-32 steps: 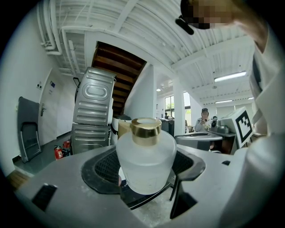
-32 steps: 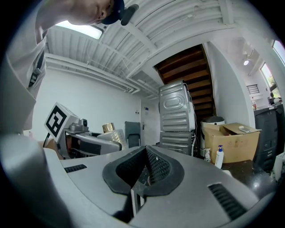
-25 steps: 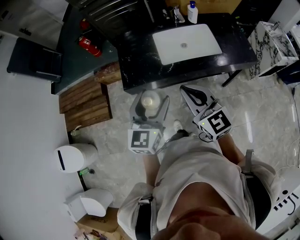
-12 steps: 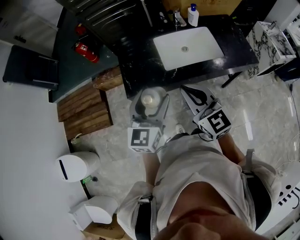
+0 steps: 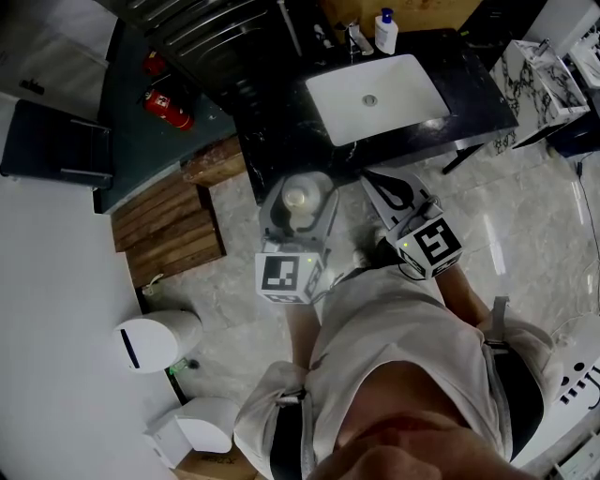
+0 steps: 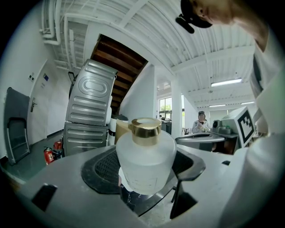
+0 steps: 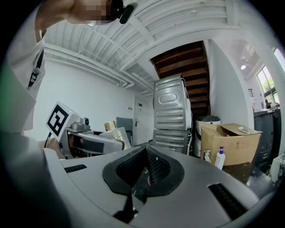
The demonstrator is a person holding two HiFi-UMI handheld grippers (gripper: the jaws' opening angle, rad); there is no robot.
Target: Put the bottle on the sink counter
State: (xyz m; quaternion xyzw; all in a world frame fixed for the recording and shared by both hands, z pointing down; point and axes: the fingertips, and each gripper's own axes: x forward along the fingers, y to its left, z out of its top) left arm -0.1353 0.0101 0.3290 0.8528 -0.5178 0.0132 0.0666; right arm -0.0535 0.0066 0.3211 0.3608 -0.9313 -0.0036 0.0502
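Observation:
A frosted white bottle with a gold cap sits upright between the jaws of my left gripper, which is shut on it. In the head view the bottle hangs over the floor just in front of the black sink counter, held by the left gripper. My right gripper is beside it to the right, shut with nothing in it; its dark pads meet. The right gripper view shows the bottle at left.
A white basin is set in the counter, with a pump bottle and tap behind it. A red fire extinguisher lies at left, wooden pallets near it, and a white bin on the marble floor. A stacked machine stands beyond.
The view has drifted slightly toward the counter. Both grippers keep their places and the left still holds the bottle.

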